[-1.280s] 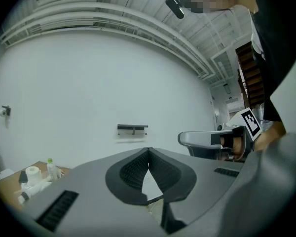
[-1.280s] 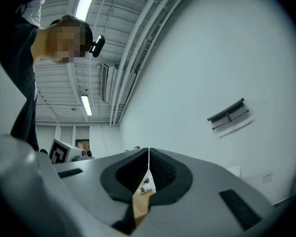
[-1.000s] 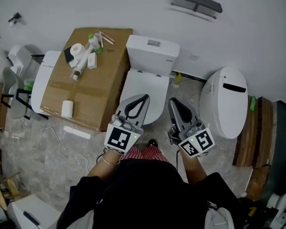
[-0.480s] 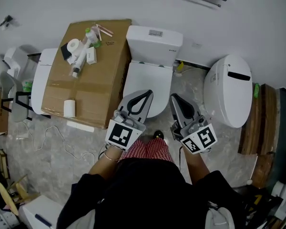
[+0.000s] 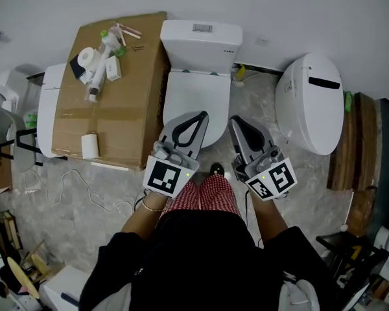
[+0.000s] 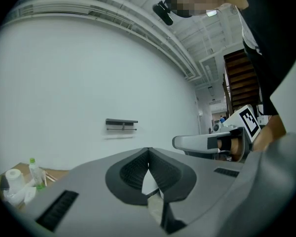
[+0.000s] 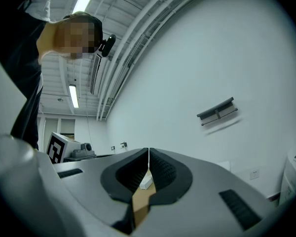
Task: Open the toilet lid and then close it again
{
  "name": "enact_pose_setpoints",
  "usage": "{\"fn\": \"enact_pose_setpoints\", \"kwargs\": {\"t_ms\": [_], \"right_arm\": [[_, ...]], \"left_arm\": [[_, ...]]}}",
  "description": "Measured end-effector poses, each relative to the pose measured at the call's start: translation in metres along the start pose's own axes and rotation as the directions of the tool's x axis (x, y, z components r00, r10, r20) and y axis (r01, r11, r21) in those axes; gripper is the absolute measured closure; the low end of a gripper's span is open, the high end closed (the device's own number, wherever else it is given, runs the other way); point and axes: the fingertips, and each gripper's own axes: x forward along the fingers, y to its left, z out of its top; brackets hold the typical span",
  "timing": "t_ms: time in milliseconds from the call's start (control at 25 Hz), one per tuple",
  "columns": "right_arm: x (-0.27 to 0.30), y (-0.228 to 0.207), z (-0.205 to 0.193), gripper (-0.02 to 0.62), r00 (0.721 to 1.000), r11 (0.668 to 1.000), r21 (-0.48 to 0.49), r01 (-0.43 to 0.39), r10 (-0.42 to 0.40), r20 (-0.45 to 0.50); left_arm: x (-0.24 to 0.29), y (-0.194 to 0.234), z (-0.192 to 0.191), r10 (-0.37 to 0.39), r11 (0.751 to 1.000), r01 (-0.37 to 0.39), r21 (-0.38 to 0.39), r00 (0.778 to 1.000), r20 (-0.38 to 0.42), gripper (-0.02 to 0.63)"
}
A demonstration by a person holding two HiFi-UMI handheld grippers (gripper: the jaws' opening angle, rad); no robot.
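A white toilet stands against the wall in the head view, its lid (image 5: 193, 99) lying flat and closed below the tank (image 5: 200, 45). My left gripper (image 5: 196, 116) hovers over the lid's front edge, jaws shut with nothing between them. My right gripper (image 5: 235, 123) is held beside it, just right of the bowl, also shut and empty. In the left gripper view the left gripper (image 6: 148, 151) points at the bare wall, with the right gripper's body to its right. The right gripper (image 7: 148, 152) likewise faces the wall in the right gripper view.
A large cardboard box (image 5: 110, 102) with paper rolls and bottles on top stands left of the toilet. A second white toilet (image 5: 311, 109) lies right of it. Wooden boards (image 5: 353, 141) lean at far right. A cable (image 5: 84, 186) trails on the marble floor.
The head view has shifted, so the toilet and box sit higher and more to the left. Both grippers stay shut and hold nearly the same pose over the bowl's front.
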Motion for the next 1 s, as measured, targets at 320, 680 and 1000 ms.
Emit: {"fn": "enact_pose_setpoints", "kwargs": {"t_ms": [320, 680, 1000], "right_arm": [[0.004, -0.006, -0.011, 0.575, 1.000, 1.000, -0.003, 0.012, -0.012, -0.017], [0.006, -0.006, -0.016, 0.575, 1.000, 1.000, 0.003, 0.018, -0.018, -0.023], [0.009, -0.004, -0.021, 0.575, 0.999, 1.000, 0.006, 0.016, -0.016, -0.032]], "left_arm": [[0.006, 0.008, -0.006, 0.004, 1.000, -0.004, 0.002, 1.000, -0.003, 0.603], [0.008, 0.011, -0.011, 0.002, 1.000, -0.002, 0.005, 1.000, -0.010, 0.603], [0.007, 0.015, -0.014, 0.004, 1.000, -0.004, 0.006, 1.000, -0.009, 0.603]]}}
